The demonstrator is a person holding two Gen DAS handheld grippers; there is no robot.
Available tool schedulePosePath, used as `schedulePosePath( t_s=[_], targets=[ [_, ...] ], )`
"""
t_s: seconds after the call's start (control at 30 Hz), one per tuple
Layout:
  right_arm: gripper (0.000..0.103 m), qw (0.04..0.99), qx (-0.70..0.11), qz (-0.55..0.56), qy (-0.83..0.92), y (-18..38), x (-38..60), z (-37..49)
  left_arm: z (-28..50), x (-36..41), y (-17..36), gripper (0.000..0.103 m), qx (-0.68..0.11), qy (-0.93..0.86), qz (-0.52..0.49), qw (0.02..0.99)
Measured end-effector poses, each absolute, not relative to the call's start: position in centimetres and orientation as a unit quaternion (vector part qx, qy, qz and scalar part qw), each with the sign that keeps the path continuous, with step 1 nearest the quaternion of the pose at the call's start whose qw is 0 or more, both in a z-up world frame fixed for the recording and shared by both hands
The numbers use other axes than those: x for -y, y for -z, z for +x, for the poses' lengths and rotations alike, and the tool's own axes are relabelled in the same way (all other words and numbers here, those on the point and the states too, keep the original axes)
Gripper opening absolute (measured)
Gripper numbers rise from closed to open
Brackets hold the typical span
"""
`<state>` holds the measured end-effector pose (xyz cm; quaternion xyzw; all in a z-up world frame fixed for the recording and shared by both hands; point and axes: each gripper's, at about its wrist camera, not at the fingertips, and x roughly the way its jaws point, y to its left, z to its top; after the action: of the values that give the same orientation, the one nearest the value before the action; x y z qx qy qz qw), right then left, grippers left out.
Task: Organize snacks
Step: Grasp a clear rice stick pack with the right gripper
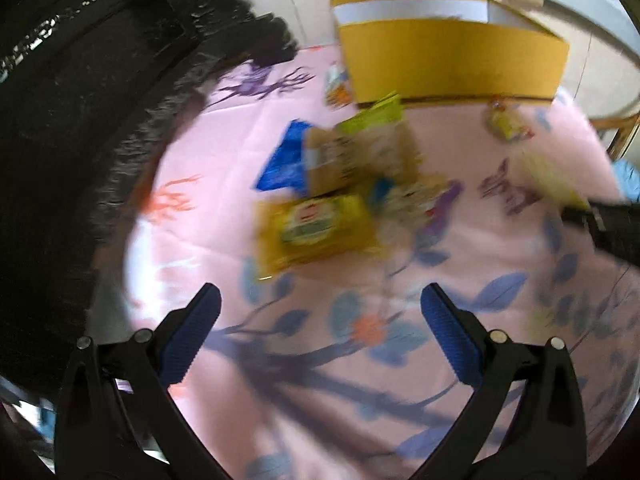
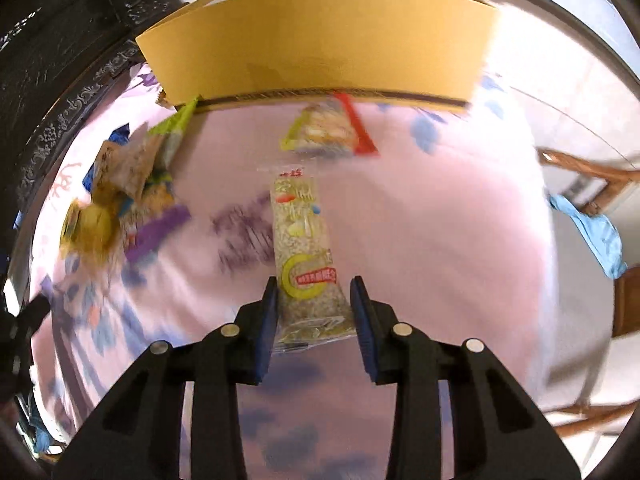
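Note:
My right gripper is shut on a long clear snack packet with a yellow ring label, held above the pink cloth. A yellow cardboard box stands at the far edge; it also shows in the left wrist view. My left gripper is open and empty above the cloth. Ahead of it lie a yellow snack bag, a brown packet and a blue packet in a pile. A triangular snack bag with a red strip lies before the box.
The table wears a pink floral cloth. Dark carved furniture stands at the left. A wooden chair with a blue cloth is at the right. A small packet lies near the box.

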<state>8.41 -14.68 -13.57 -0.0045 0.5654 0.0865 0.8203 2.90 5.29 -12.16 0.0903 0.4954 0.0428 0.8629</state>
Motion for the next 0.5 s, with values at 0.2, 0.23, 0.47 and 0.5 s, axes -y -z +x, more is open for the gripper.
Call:
schedulePosePath(
  t_s=[0.2,0.23,0.47,0.5],
  targets=[
    [0.053,0.797,-0.602,-0.028,-0.050,14.5,18.6,2.1,5.1,-1.2,15.7,0.101,-0.492,-0.009,0.092,0.865],
    [0.085,0.804,-0.592,-0.040,-0.046,14.3,18.6,1.5,6.0,-0.4,16.0,0.101,-0.492,-0.008,0.103,0.865],
    [0.102,0.783,-0.620,-0.044,-0.030,15.7,19.5,1.1,11.2,1.6,17.4,0.101,-0.509,-0.018,0.067,0.858],
    [0.102,0.783,-0.618,-0.053,-0.035,15.7,19.4,1.2,11.8,1.5,17.6,0.101,-0.515,-0.024,0.058,0.855]
  ],
)
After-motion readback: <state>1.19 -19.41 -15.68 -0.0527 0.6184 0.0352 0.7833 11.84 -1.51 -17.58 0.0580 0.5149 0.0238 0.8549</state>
